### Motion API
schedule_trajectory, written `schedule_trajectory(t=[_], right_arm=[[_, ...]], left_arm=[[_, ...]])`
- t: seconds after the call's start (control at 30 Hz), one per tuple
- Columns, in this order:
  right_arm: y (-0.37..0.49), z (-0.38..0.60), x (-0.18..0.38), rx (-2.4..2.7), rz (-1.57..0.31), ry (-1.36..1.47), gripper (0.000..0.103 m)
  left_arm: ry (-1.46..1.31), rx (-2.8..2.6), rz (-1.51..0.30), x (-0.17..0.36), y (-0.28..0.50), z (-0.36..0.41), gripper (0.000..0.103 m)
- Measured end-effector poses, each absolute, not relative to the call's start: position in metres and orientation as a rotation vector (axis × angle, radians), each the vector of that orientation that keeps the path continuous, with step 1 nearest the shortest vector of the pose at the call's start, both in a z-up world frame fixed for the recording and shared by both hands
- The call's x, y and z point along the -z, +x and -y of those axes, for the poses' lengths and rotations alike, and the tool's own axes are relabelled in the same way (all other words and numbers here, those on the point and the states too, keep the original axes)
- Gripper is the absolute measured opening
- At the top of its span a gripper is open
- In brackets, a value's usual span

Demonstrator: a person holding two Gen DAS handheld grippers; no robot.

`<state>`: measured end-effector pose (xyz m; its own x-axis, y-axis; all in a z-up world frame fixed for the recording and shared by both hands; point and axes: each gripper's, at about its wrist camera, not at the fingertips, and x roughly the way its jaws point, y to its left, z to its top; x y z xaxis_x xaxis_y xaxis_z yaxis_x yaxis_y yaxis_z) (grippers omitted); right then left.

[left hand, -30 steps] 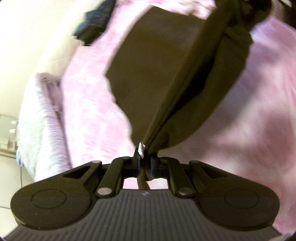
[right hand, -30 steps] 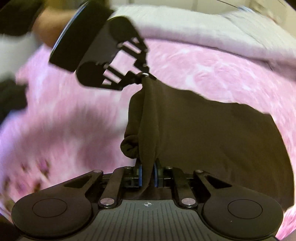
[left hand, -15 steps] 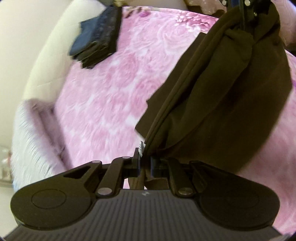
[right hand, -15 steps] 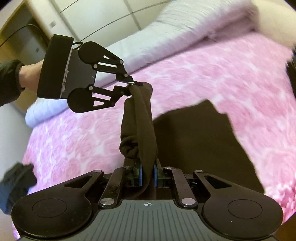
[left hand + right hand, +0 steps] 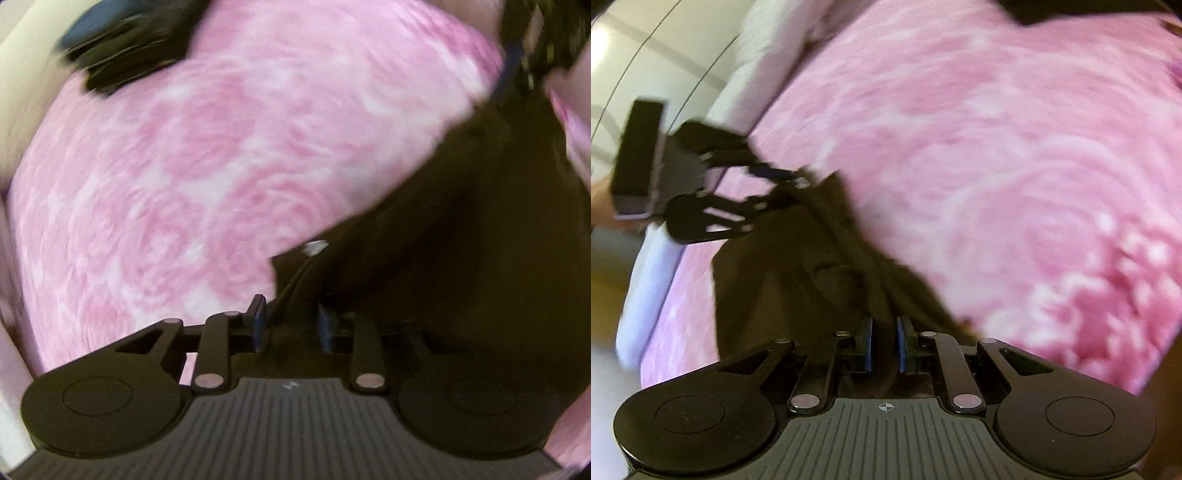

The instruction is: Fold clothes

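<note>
A bed spread with a fleecy pink rose-patterned blanket (image 5: 1015, 155) fills both views, with a pale wardrobe wall past its far edge and a white fluffy cover along the bed's side. Near the far corner of the bed lies a small stack of dark, already folded clothes (image 5: 125, 48); I judge those done, so the job looks partly along.

The piece in hand is a dark brown soft cloth garment (image 5: 798, 273), doubled over and coming down onto the blanket near the bed's near edge. It lies bunched and creased, not yet flat, so smoothing and at least one more fold seem left.

My left hand-held gripper (image 5: 290, 325) has just been opening: its blue pads stand apart with a clear gap, and the garment's edge, with a small white tag showing just beyond it, lies between them but loose, not pinched. In the right wrist view that same gripper sits at the garment's far end, jaws parted.

My right hand-held gripper (image 5: 885, 345) has also just been easing open a little. Its pads stand narrow with brown cloth between them; the blur keeps me from saying whether they press on it or have let go. The garment stretches from these pads away towards the left gripper, resting on the blanket between the two
</note>
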<state>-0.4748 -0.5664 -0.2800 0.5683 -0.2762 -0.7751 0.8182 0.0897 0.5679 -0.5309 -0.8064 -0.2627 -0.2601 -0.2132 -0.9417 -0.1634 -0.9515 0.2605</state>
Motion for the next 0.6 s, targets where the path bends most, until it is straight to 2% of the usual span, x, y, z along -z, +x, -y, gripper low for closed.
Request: schedule_trajectory(t=[0.03, 0.2, 0.27, 0.37, 0.47, 0.6], right_arm=[[-0.482, 0.562, 0.279, 0.917, -0.543, 1.236, 0.016], [-0.493, 0.529, 0.263, 1.012, -0.429, 1.266, 0.053], [-0.490, 0.516, 0.263, 1.026, -0.377, 1.308, 0.059], [-0.478, 0.503, 0.269, 1.046, -0.322, 1.379, 0.061], [-0.469, 0.500, 0.276, 1.066, -0.280, 1.423, 0.061], [-0.463, 0.504, 0.276, 1.075, -0.227, 1.437, 0.061]], left_arm=[[1.849, 2.432, 0.400, 0.254, -0.525, 0.815, 0.028], [1.731, 2.355, -0.012, 0.235, -0.481, 0.857, 0.028], [1.721, 2.316, -0.161, 0.241, -0.464, 0.865, 0.028], [1.687, 2.290, -0.344, 0.255, -0.451, 0.866, 0.028], [1.668, 2.298, -0.423, 0.271, -0.454, 0.860, 0.028], [1.707, 2.269, -0.403, 0.298, -0.468, 0.855, 0.028]])
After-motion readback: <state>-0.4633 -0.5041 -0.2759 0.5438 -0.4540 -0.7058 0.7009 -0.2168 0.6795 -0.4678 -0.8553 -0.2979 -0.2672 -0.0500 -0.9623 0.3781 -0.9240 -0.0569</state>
